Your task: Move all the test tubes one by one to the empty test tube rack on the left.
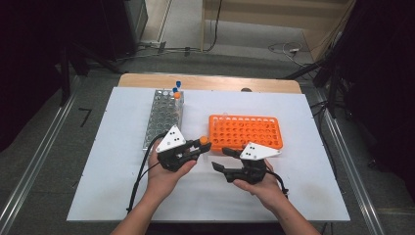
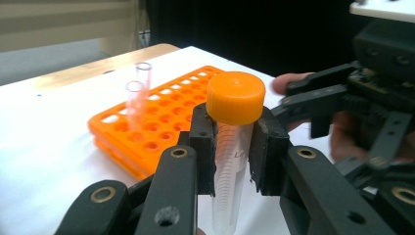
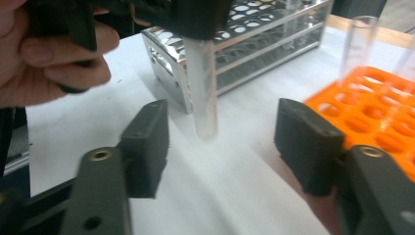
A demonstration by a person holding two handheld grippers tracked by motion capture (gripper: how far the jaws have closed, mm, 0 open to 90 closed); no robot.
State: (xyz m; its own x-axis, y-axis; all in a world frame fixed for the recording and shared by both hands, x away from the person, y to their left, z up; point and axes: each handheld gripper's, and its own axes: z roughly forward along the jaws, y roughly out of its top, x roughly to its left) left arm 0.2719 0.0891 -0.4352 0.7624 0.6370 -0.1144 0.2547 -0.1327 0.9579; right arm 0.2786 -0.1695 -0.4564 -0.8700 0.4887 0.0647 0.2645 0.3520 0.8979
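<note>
Tube handed to our left gripper

At frame centre our left gripper (image 2: pixel 234 147) pinches the orange-capped tube (image 2: pixel 230 161) just under its cap; our right gripper (image 3: pixel 230 147) hangs spread, empty. A tilted grip could jam the tube against the orange rack (image 1: pixel 245 131).
</note>
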